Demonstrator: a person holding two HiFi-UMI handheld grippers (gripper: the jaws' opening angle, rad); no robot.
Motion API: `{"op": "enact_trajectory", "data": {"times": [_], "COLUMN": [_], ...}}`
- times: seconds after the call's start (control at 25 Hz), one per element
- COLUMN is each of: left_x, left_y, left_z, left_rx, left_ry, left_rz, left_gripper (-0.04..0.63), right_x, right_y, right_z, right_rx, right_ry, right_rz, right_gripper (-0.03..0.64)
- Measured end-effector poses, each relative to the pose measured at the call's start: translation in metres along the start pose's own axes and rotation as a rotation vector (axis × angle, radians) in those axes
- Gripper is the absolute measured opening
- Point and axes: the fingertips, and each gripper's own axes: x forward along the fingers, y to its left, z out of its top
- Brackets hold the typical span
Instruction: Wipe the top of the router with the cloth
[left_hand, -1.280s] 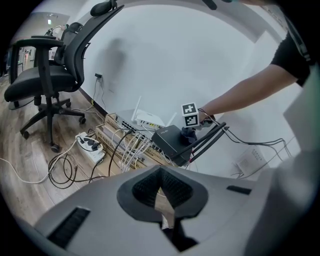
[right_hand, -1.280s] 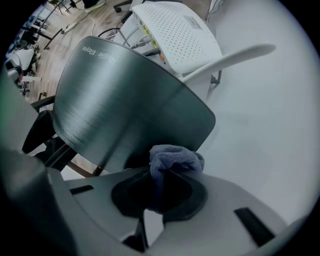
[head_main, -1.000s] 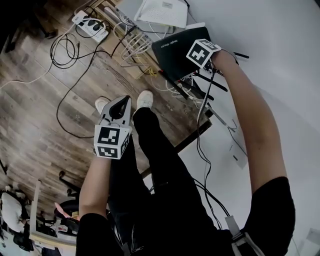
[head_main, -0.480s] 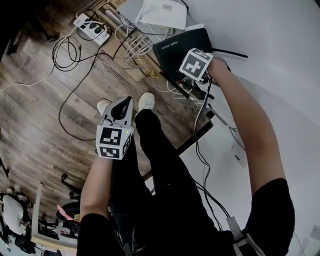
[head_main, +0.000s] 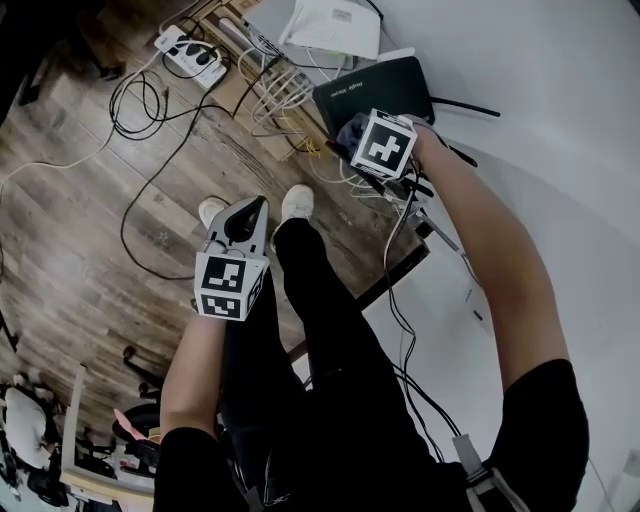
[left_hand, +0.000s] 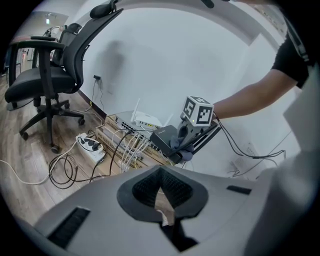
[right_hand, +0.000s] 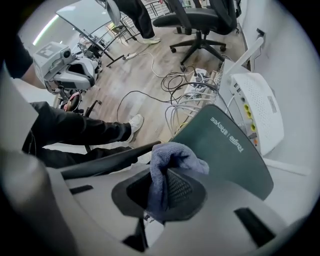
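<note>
The black router lies flat on a stack of network gear by the white wall. My right gripper is shut on a blue-grey cloth, which rests at the router's near edge. In the right gripper view the cloth bunches out between the pads and presses on the router's dark top. My left gripper hangs over the floor, shut with nothing in it, well apart from the router. From the left gripper view, the router and the cloth show ahead.
A white router lies beyond the black one. Tangled cables and a power strip spread on the wood floor. The person's legs and white shoes stand just before the stack. Office chairs stand further off.
My right gripper has slid with the cloth across the router's top toward its near edge. The left gripper has hardly moved.
</note>
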Motion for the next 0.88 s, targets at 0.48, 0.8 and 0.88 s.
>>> {"op": "enact_trajectory", "data": {"times": [0.48, 0.8, 0.88], "left_x": [-0.006, -0.025, -0.033], "left_y": [0.004, 0.000, 0.000], "left_z": [-0.009, 0.015, 0.026], "left_rx": [-0.002, 0.021, 0.019], "left_ry": [0.004, -0.018, -0.028], "left_rz": [0.004, 0.022, 0.039], "left_gripper": [0.002, 0.002, 0.002], "right_x": [-0.011, -0.052, -0.073], "right_y": [-0.028, -0.048, -0.048], "right_z": [0.035, 0.049, 0.047], "right_rx": [0.042, 0.086, 0.097], "right_ry": [-0.193, -0.304, -0.343], "right_rz": [-0.202, -0.366, -0.378], "right_gripper": [0.021, 0.021, 0.021]}}
